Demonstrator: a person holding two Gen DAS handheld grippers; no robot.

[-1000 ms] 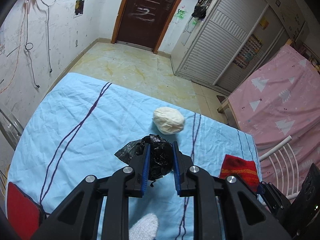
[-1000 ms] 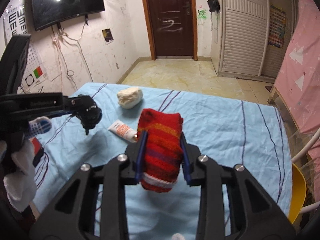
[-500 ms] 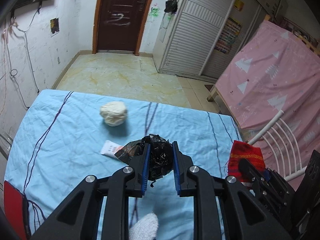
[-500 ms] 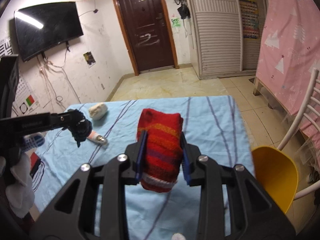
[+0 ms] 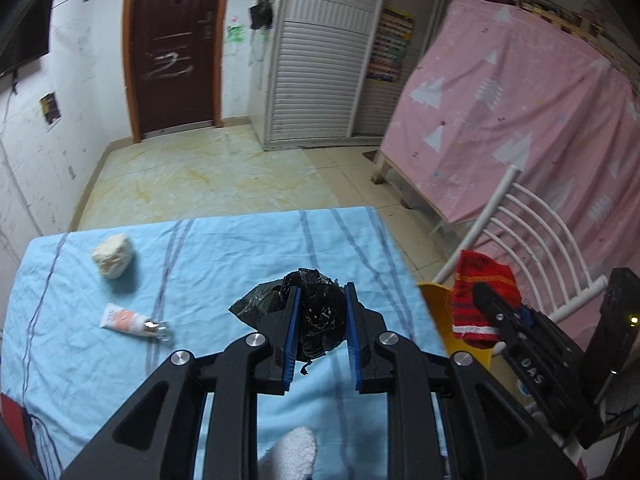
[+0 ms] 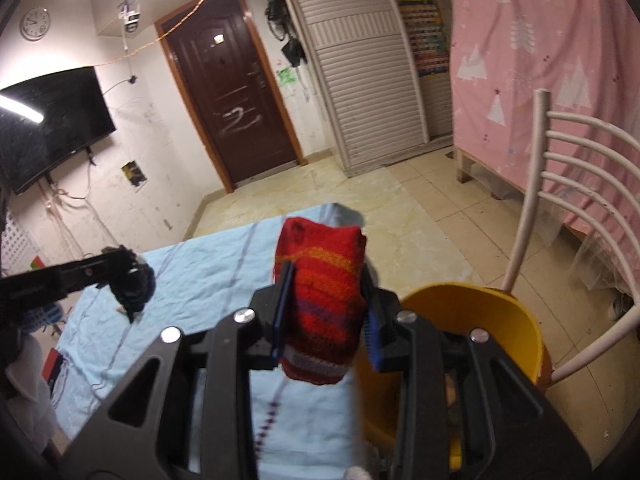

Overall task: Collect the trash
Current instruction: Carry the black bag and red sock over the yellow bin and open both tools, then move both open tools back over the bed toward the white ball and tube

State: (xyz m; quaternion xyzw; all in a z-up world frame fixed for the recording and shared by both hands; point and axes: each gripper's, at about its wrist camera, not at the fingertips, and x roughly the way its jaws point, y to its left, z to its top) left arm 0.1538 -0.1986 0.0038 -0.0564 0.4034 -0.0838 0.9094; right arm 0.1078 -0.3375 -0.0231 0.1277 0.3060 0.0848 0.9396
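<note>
A worktop (image 5: 208,264) draped in pale blue cloth filled the tiled room, a yellow bin (image 6: 472,320) at its right edge beside a white chair (image 6: 560,208). The right gripper (image 6: 326,304), fingers clamped on a red knitted cloth (image 6: 324,296), hovered near the bin; the left gripper (image 5: 320,320) pinched a crumpled black bag (image 5: 316,308) above the worktop. Neither appeared binned yet, while a white wad (image 5: 113,256) and small tube (image 5: 128,320) lay uncollected at far left.
</note>
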